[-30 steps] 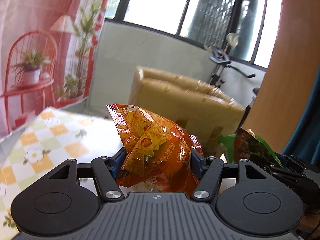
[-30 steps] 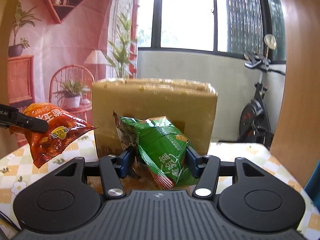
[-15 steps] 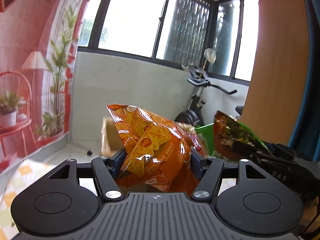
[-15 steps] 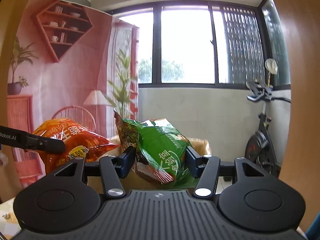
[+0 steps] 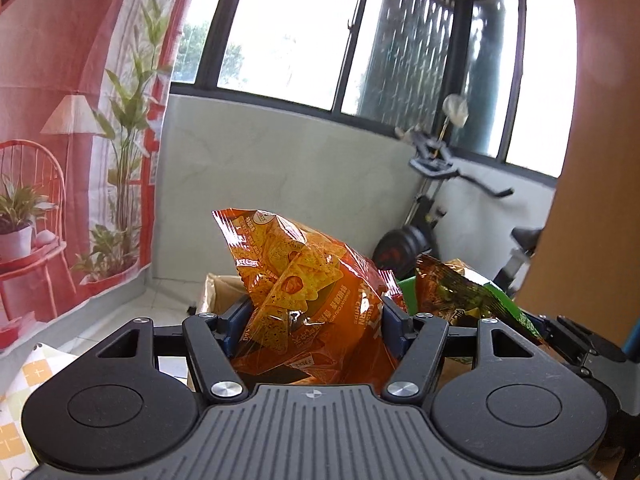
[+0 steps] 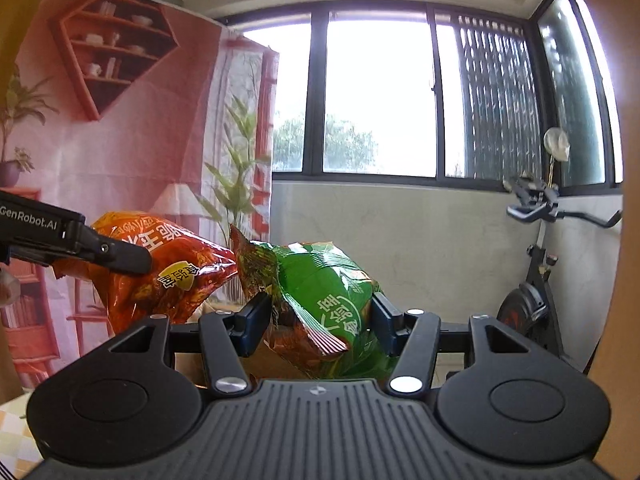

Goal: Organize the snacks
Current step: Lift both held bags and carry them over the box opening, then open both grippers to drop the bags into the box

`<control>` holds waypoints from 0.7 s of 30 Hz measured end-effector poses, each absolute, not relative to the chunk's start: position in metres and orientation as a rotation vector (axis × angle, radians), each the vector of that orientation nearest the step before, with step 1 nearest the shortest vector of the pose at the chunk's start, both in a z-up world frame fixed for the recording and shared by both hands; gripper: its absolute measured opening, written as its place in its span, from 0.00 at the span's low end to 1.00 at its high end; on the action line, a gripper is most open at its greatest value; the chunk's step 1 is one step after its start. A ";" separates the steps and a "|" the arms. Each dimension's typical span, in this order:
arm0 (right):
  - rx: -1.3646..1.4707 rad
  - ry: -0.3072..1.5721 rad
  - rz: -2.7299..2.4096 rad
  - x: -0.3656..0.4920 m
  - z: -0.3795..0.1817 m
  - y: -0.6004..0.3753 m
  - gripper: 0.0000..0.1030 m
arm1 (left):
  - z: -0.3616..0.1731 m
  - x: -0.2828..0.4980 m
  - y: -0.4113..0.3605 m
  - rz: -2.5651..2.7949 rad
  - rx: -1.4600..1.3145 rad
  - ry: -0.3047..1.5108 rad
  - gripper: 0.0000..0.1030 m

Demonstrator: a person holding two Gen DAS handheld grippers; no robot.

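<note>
Checked tablecloth (image 5: 24, 380) low left, exercise bike (image 6: 536, 280) by window (image 6: 376, 96).

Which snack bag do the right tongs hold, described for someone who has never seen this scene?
Start at the big dark-framed window and drop straight down to the right tongs. Pinched between them is a crinkly green foil snack bag with white lettering. Its neighbour, clamped in the left tongs, is a glossy orange corn-chip bag.
</note>
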State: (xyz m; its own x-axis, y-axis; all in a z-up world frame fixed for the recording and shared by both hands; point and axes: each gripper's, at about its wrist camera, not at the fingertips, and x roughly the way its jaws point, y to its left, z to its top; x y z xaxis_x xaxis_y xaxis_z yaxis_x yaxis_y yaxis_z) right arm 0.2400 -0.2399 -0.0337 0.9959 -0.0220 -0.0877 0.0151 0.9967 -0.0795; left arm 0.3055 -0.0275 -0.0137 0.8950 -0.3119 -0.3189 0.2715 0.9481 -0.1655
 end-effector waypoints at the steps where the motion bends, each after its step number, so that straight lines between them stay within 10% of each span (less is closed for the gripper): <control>1: -0.077 0.102 -0.016 0.247 -0.038 -0.242 0.55 | -0.016 0.311 -0.029 -0.299 -0.109 0.361 0.66; 21: -0.038 0.230 -0.045 0.264 -0.069 -0.252 0.77 | -0.009 0.317 -0.019 -0.250 0.017 0.378 0.83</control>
